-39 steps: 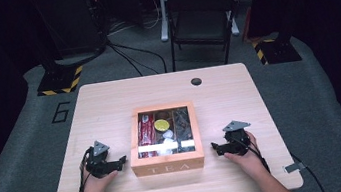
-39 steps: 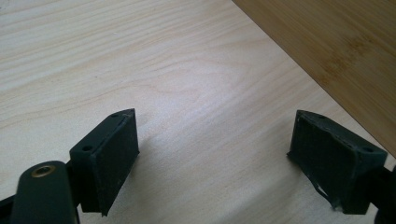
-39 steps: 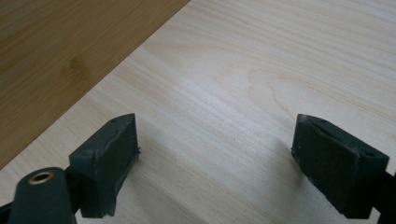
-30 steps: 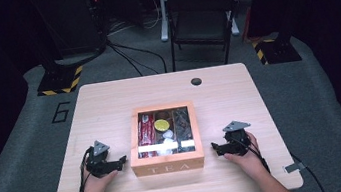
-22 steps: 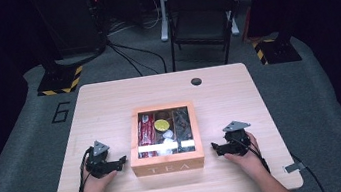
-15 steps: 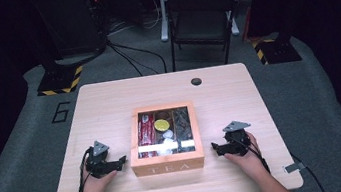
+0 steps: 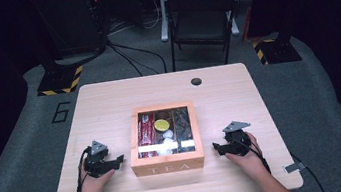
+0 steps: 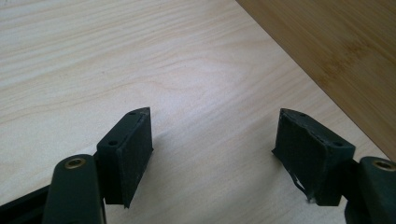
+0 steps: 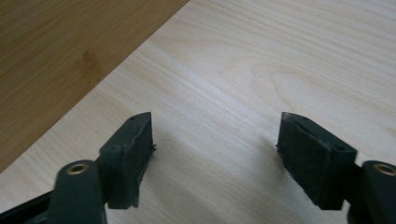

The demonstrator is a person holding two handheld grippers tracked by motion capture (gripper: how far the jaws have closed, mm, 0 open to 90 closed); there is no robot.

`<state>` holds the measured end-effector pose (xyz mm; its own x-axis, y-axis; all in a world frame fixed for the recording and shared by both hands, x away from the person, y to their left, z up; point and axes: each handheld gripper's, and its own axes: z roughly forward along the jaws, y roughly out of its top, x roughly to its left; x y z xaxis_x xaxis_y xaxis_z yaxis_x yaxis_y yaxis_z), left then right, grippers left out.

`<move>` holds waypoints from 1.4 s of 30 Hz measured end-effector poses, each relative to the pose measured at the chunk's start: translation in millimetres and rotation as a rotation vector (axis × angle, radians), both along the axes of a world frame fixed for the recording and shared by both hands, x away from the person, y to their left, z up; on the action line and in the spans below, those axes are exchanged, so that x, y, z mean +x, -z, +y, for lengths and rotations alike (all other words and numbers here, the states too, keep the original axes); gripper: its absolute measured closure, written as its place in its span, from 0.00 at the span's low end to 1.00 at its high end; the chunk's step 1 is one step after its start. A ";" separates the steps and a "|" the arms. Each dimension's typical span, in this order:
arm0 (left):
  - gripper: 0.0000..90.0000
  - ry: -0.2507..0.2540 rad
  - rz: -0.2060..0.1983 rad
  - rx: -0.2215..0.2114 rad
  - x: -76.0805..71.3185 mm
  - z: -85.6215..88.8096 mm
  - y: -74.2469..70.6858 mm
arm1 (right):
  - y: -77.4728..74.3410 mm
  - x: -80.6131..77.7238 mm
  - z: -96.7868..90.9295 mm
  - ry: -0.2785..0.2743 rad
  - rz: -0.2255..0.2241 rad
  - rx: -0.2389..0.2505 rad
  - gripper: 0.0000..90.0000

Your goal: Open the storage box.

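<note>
A wooden tea box [image 7: 169,166] marked TEA stands in the middle of the table, its clear lid showing packets and a yellow round item inside. My left gripper [image 7: 119,159] rests on the table just left of the box, jaws pointing at it. In the left gripper view the left gripper [image 8: 212,133] is open with bare wood between its pads, and the box's side [image 8: 341,51] fills the upper right. My right gripper [image 7: 216,146] lies right of the box. The right gripper [image 9: 215,135] is open over bare tabletop, with the box wall [image 9: 56,51] at upper left.
The light wooden table [image 7: 109,104] has a dark round hole [image 7: 196,81] near its far edge. A folding chair [image 7: 197,16] stands beyond the table. Cables and black stands with yellow-black bases [image 7: 58,81] lie on the grey floor.
</note>
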<state>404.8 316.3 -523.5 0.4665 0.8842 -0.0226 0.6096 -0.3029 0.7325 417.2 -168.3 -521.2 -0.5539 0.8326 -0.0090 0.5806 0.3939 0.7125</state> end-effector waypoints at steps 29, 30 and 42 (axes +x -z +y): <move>0.39 -0.007 0.014 -0.064 -16.6 6.9 -26.0 | -25.1 -15.4 -11.0 0.006 -0.048 0.100 0.42; 0.39 -0.003 0.011 -0.061 -17.6 5.6 -26.9 | -26.7 -15.8 -11.8 -0.003 -0.059 0.102 0.42; 0.40 0.067 -0.019 -0.012 -28.2 -8.1 -40.5 | -38.8 -23.0 -15.0 -0.006 -0.111 0.146 0.43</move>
